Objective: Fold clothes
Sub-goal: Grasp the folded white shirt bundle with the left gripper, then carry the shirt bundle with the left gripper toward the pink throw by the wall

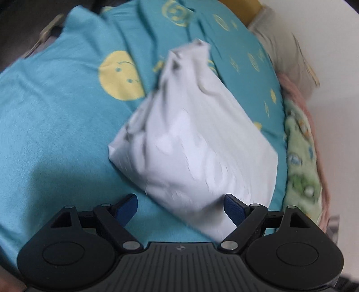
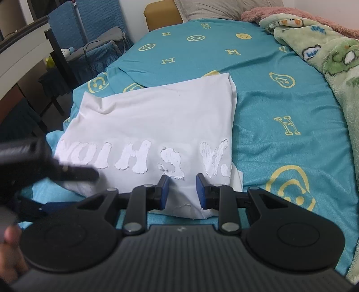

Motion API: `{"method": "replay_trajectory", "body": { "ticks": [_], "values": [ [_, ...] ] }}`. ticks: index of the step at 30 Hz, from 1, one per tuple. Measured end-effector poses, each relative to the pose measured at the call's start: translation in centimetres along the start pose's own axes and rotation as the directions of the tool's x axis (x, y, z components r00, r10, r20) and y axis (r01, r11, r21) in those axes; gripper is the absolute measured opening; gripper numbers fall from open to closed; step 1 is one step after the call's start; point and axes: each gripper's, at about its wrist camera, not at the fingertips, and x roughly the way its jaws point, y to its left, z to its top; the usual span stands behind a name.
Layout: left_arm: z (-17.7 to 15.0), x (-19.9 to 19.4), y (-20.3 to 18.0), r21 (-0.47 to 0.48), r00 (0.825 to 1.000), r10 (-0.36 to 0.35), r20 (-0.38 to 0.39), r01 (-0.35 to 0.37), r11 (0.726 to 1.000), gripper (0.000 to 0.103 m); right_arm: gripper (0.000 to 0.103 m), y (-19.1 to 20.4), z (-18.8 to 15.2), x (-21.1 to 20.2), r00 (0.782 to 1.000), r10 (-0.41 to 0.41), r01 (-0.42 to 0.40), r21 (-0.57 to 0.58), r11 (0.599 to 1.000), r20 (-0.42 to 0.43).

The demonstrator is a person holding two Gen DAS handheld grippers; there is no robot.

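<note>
A folded white cotton T-shirt with cracked white letters [image 2: 152,125] is laid flat on a teal bed sheet printed with yellow smiley faces [image 2: 280,107].

The left gripper [image 1: 180,206] is held wide open beside the shirt's near corner. The right gripper [image 2: 182,191] is held over the shirt's near edge, jaws a little apart, nothing pinched.

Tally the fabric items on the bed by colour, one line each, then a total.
White: 1, the shirt
Teal: 1, the bedsheet
Green: 1, the fleece blanket
Pink: 1, the blanket behind the green one
Grey: 1, the pillow
Total: 5
</note>
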Motion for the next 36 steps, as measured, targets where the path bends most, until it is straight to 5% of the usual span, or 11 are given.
{"method": "replay_trajectory", "body": {
  "ticks": [5, 13, 14, 17, 18, 20, 23, 27, 29, 32, 36],
  "values": [
    [1.0, 0.2, 2.1, -0.165, 0.995, -0.089, 0.047, 0.095, 0.982, 0.081, 0.029, 0.2, 0.1, -0.1, 1.0, -0.004, 0.004, -0.003, 1.0, 0.0],
    [0.8, 0.1, 1.8, -0.129, 0.994, -0.062, 0.095, 0.074, 0.989, 0.044, 0.032, 0.3, 0.9, -1.8, 0.998, -0.015, 0.013, 0.033, 0.999, 0.061],
    [0.7, 0.0, 1.6, -0.117, 0.993, -0.062, 0.103, 0.074, 0.99, 0.041, 0.037, 0.2, 1.2, -2.4, 0.997, -0.001, -0.003, 0.054, 0.999, 0.072],
    [0.6, -0.2, 1.2, -0.11, 0.991, -0.063, 0.115, 0.076, 0.991, 0.038, 0.083, -0.5, 1.5, -3.8, 0.992, 0.081, -0.095, 0.158, 0.983, 0.097],
    [0.6, -0.2, 1.2, -0.112, 0.991, -0.063, 0.115, 0.075, 0.991, 0.038, 0.089, -0.8, 1.4, -4.2, 0.986, 0.127, -0.147, 0.208, 0.967, 0.106],
    [0.6, -0.4, 1.2, -0.113, 0.991, -0.063, 0.117, 0.077, 0.991, 0.037, 0.088, -1.6, 1.1, -4.2, 0.966, 0.242, -0.258, 0.337, 0.905, 0.091],
    [0.4, -0.8, 1.3, -0.109, 0.99, -0.068, 0.124, 0.082, 0.991, 0.035, 0.088, -2.6, -0.2, -2.7, 0.888, 0.453, -0.417, 0.543, 0.729, 0.074],
    [0.4, -1.0, 1.5, -0.117, 0.988, -0.081, 0.13, 0.096, 0.988, 0.029, 0.089, -3.0, -2.9, 1.0, 0.816, 0.573, -0.431, 0.741, 0.516, 0.076],
    [0.4, -1.1, 1.6, -0.124, 0.987, -0.088, 0.133, 0.105, 0.987, 0.026, 0.088, -3.5, -3.7, 2.7, 0.822, 0.563, -0.399, 0.789, 0.468, 0.082],
    [0.5, -1.2, 1.6, -0.128, 0.986, -0.099, 0.137, 0.116, 0.985, 0.022, 0.088, -5.3, -4.5, 3.6, 0.877, 0.463, -0.346, 0.841, 0.416, 0.132],
    [0.6, -1.6, 1.2, -0.121, 0.981, -0.125, 0.148, 0.144, 0.982, 0.02, 0.063, -7.2, -4.6, 3.5, 0.914, 0.361, -0.329, 0.858, 0.395, 0.184]
  ]
}}
